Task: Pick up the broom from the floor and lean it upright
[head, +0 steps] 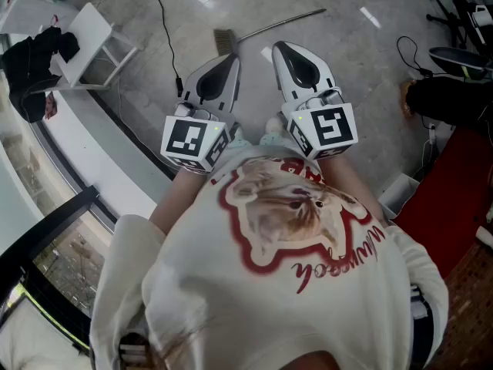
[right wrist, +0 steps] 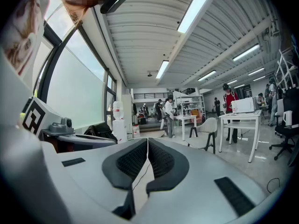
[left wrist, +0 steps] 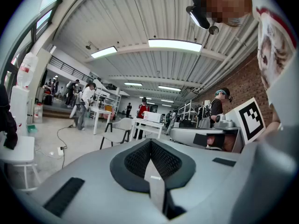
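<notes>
From the head view, my left gripper (head: pixel 229 60) and right gripper (head: pixel 282 48) sit mid-frame, and the broom (head: pixel 224 42) lies on the floor (head: pixel 154 91) just above them, top centre. In the left gripper view my jaws are pressed together and empty, and the right gripper view shows the same. I judge I should spread one pair, reach down and pinch the handle (head: pixel 281 25) squarely.

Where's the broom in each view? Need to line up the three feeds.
Head view: broom lies on the floor at top centre, brush end left, handle running up to the right.
Left gripper view: not in it.
Right gripper view: not in it.
Shared landmark: black garment, upper left in head view, far left edge in left gripper view, probably the dark heap left of centre in right gripper view.
</notes>
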Available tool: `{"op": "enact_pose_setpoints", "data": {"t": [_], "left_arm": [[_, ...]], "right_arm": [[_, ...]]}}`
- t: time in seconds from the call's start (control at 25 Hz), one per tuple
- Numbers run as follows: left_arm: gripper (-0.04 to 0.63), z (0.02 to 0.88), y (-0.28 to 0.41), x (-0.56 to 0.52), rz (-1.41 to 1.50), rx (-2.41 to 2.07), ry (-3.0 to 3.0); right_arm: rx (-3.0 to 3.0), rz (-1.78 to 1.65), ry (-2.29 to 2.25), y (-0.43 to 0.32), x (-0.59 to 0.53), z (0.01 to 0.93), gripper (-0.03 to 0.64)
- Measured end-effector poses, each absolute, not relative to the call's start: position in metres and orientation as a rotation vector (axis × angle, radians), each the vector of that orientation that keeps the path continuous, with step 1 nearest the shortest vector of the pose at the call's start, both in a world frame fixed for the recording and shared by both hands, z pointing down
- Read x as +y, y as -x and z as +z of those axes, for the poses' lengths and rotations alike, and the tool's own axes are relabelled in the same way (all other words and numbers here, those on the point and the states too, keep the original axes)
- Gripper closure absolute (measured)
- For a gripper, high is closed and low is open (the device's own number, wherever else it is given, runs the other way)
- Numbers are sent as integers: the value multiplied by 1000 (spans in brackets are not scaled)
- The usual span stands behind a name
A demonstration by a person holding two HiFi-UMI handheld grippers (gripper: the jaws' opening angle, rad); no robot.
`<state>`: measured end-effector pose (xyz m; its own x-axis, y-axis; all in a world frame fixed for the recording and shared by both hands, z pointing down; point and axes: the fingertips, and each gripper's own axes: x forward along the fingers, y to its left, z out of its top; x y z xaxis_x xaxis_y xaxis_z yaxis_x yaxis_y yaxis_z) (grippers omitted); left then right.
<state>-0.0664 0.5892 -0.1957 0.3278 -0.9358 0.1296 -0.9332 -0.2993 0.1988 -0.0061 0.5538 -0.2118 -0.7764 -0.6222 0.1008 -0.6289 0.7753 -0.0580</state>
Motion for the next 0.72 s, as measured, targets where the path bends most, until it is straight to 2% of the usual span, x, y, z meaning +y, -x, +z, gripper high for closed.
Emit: {"op": "enact_pose_setpoints", "data": {"t": [0.72], "left_arm": [[575, -196, 45, 566, -6, -1649, -2403]], "right_arm": [[-2875, 127, -1102, -20, 532, -216, 589]]}}
